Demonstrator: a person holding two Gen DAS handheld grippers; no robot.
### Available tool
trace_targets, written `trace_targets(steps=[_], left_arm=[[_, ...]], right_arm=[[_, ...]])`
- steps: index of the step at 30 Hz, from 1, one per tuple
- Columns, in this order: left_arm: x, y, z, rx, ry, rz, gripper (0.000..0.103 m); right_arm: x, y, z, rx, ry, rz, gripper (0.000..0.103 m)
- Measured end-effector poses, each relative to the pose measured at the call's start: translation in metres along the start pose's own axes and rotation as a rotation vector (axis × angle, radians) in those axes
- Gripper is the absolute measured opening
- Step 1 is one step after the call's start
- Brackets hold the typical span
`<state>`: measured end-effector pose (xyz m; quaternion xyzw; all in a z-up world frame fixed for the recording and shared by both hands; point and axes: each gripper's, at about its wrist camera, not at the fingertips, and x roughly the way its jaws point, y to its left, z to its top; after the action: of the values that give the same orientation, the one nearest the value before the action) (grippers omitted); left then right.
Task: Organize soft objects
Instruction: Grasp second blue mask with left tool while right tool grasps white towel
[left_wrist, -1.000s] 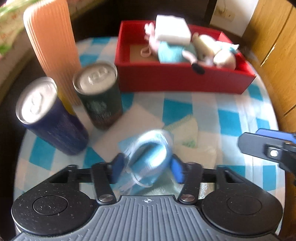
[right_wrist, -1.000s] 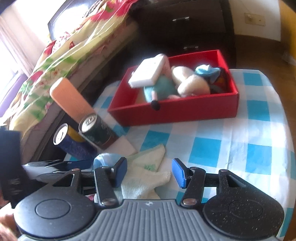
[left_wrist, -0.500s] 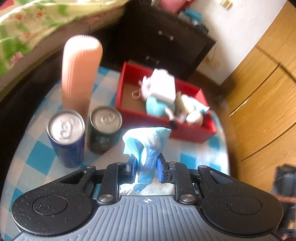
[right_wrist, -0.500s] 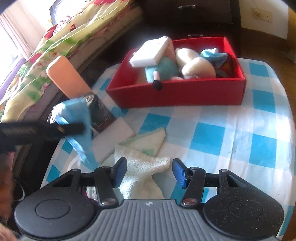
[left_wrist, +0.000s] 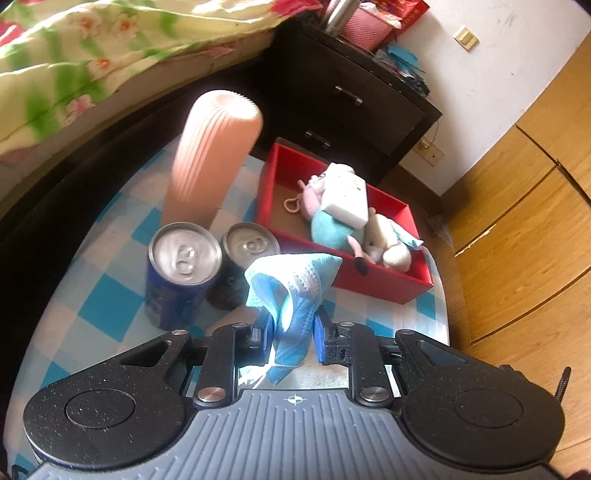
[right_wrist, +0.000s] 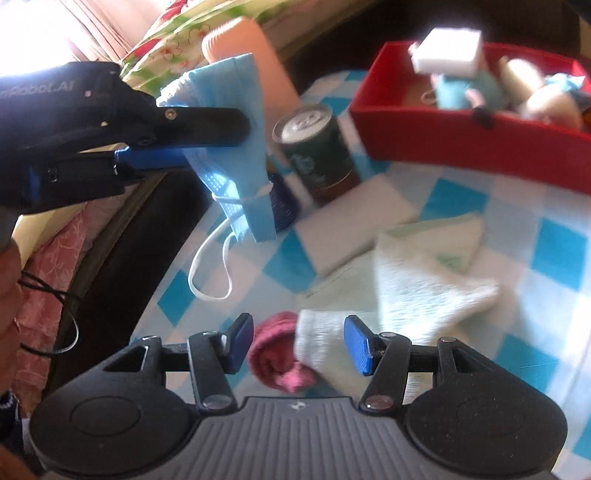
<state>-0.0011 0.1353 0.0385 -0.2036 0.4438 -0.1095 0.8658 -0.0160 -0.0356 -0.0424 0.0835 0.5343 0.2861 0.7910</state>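
Change: left gripper (left_wrist: 291, 328) has clamped on mask (left_wrist: 295, 291), lifted off tabletop (left_wrist: 92, 314).
Right gripper (right_wrist: 299, 343): apart, over sock (right_wrist: 317, 347).
Meaning: mask ready for box (left_wrist: 369, 284).

Both wrist views look steeply down, close, sharing the red box (left_wrist: 373, 286)

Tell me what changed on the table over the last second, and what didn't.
The left tongs closed on the blue face mask and lifted it off the checked cloth; it now hangs in the air, ear loop dangling. The right tongs, jaws open, dropped closer over the white and pink sock. The red box, both cans and the white towel stayed put.
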Motion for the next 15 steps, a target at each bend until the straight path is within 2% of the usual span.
trace_targets(steps=[5,10,12,15], left_arm=[[-0.007,0.007,0.003,-0.015,-0.015,-0.011,0.022],[-0.009,0.008,0.001,-0.012,-0.015,-0.015,0.023],[-0.007,0.007,0.002,-0.012,-0.009,-0.013,0.023],[-0.003,0.002,0.001,-0.002,0.001,-0.013,0.024]], right_arm=[[-0.002,0.021,-0.001,-0.061,-0.028,0.067,0.032],[-0.003,-0.002,0.007,-0.028,-0.057,-0.130,0.032],[-0.001,-0.010,0.006,-0.065,-0.077,-0.275,0.032],[0.012,-0.022,0.003,-0.064,-0.021,-0.308,0.032]])
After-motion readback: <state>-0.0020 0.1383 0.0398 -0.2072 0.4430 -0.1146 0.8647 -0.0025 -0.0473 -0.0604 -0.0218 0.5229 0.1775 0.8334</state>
